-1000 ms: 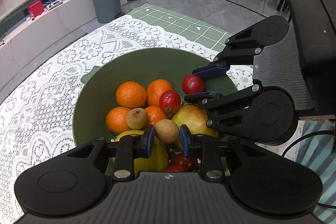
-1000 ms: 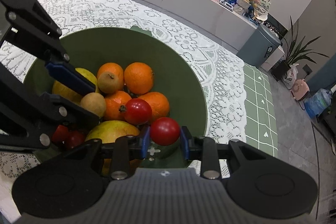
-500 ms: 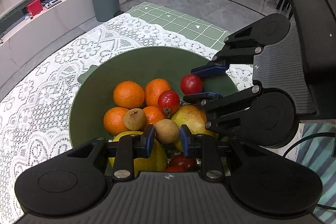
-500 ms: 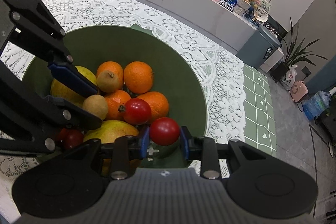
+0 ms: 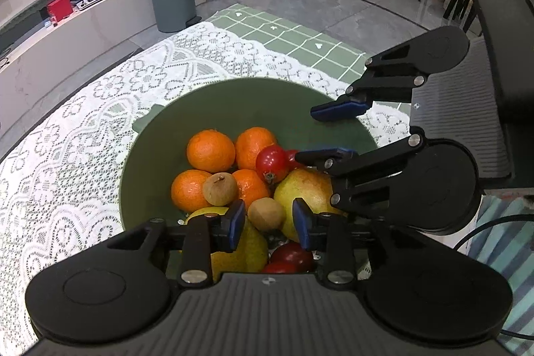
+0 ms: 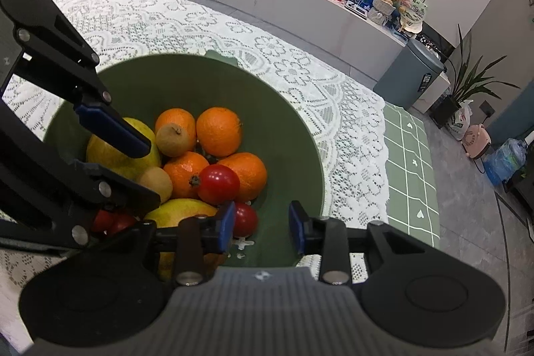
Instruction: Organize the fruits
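Surface (image 5: 83, 129): covered with a white lace cloth; a green checked mat lies at its far end.
Bowl (image 5: 233, 102): large, dark green, on the lace cloth; all the fruit lies in it, and both claws hang over it.
Left claw (image 5: 268, 219): its jaws have just been opening; spread, with the small brown fruit (image 5: 266, 213) lying between the blue pads and clear of both, resting on the heap.
Right claw (image 6: 262, 226): its jaws have just been opening; spread, nothing pinched; the small tomato (image 6: 245, 219) lies in the bowl just beside the claw's left pad.
Pears: a yellow-green one (image 5: 305, 192) under the right claw's lower finger, another (image 6: 110, 152) beneath the left claw.
Oranges (image 5: 211, 150): four, bunched in the middle of the bowl.
Second brown fruit (image 5: 220, 189): on top of the oranges.
Larger tomato (image 6: 218, 184): stem showing, leaning on the oranges.
Other red fruits (image 5: 292, 256): low in the bowl, near the left claw, partly hidden.
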`<action>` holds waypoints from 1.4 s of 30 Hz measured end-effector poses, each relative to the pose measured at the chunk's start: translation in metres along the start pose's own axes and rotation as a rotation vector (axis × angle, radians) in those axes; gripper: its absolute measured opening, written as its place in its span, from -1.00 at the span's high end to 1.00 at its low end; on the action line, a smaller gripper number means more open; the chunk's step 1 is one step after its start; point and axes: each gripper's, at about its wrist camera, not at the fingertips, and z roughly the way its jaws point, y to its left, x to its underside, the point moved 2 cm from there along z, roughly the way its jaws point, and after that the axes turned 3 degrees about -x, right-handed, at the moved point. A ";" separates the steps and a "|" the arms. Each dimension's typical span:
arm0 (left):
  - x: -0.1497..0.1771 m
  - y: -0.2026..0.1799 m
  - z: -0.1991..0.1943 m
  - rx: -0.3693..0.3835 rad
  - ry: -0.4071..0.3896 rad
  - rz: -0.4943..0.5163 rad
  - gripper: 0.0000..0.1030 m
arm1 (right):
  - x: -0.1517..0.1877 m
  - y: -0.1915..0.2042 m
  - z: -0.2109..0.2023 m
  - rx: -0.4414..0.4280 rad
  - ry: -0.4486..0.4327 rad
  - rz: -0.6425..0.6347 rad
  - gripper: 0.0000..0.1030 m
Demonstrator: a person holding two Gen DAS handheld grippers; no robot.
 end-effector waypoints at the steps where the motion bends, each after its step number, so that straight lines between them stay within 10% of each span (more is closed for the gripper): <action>1: 0.000 0.000 -0.003 0.000 -0.006 0.000 0.22 | -0.001 0.000 -0.003 0.002 -0.005 -0.001 0.38; 9: -0.001 0.011 -0.036 -0.031 -0.093 -0.029 0.10 | -0.019 0.001 -0.041 -0.006 -0.099 0.051 0.27; 19: 0.003 0.046 -0.116 -0.243 -0.310 -0.129 -0.09 | -0.045 0.012 -0.106 -0.011 -0.243 0.305 -0.43; 29: 0.029 0.056 -0.186 -0.452 -0.502 -0.165 -0.85 | -0.040 0.050 -0.161 0.030 -0.348 0.506 -0.92; 42: 0.067 0.065 -0.200 -0.536 -0.427 -0.246 -0.89 | -0.027 0.108 -0.153 0.025 -0.296 0.565 -0.92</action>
